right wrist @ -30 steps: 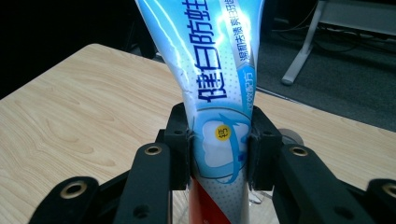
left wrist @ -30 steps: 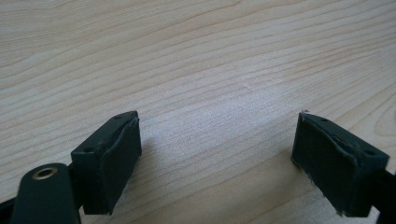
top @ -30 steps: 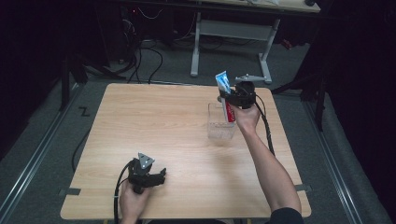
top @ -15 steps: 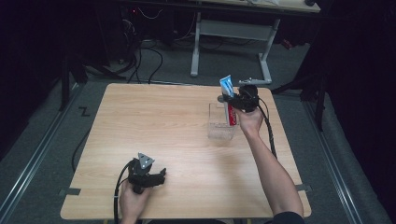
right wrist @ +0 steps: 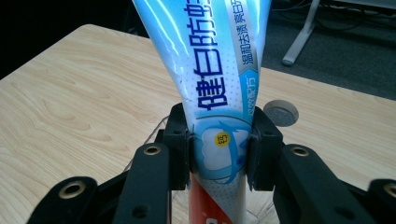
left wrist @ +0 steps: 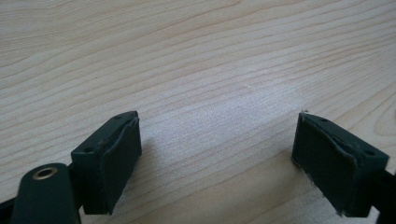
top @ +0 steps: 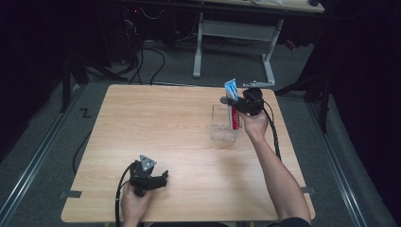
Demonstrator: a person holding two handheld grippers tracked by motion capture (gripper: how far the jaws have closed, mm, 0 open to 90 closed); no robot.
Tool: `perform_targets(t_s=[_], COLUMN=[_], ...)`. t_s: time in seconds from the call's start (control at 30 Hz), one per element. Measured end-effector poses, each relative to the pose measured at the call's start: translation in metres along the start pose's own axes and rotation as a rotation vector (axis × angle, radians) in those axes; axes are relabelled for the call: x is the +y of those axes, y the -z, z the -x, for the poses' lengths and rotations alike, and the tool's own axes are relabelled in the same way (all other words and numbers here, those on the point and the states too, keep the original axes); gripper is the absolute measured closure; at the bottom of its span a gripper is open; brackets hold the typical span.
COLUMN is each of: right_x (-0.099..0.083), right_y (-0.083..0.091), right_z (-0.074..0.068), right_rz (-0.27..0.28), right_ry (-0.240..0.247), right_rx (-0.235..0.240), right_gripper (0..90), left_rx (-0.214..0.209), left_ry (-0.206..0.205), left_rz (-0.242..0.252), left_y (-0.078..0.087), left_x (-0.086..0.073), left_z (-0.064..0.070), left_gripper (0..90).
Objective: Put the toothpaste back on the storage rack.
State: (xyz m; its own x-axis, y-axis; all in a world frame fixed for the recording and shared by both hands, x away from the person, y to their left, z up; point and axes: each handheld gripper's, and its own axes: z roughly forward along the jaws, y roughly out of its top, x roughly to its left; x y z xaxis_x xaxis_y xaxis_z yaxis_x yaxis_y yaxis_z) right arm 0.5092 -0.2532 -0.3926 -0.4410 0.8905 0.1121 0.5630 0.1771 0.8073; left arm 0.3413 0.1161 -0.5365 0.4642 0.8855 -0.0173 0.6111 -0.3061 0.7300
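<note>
Your left gripper point(top: 163, 177) sits idle at the table's point(top: 156, 123) 7 o'clock edge, jaws spread wide over bare wood with nothing between them. Your right gripper point(right wrist: 219, 149), out at 2 o'clock, is clamped on the tube point(right wrist: 212, 70), which stands upright, crimped end up, its red lower end down in the clear box point(top: 222, 135). Judged step: placing the tube; next calls for lowering it, then opening the jaws without tipping the box.

I see a light wooden table point(top: 165, 127) on grey floor point(top: 42, 137), a white desk frame point(top: 236, 33) behind in darkness
</note>
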Motion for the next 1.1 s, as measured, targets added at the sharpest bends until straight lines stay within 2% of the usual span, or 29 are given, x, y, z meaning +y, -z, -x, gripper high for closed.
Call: perform_targets(t_s=[0.27,0.53,0.77,1.1], right_x=[-0.001,-0.006,-0.009,-0.018], right_y=[0.002,-0.003,-0.003,-0.002], right_z=[0.005,-0.002,-0.002,0.0], right_rz=[-0.009,-0.03,-0.035,-0.038], right_ry=[-0.03,0.008,-0.009,-0.007], right_rx=[0.025,0.002,-0.008,-0.015], right_gripper=[66.7,66.6,66.3,65.8], left_rx=[0.005,0.006,0.006,0.005], left_ry=[0.001,0.005,0.003,0.002], left_rz=[-0.001,0.0,0.0,0.0], left_y=[-0.001,-0.001,-0.001,-0.001], left_x=[0.001,0.001,0.001,0.001], left_z=[0.0,0.0,0.0,0.0], left_gripper=[15.9,16.0,16.0,15.9])
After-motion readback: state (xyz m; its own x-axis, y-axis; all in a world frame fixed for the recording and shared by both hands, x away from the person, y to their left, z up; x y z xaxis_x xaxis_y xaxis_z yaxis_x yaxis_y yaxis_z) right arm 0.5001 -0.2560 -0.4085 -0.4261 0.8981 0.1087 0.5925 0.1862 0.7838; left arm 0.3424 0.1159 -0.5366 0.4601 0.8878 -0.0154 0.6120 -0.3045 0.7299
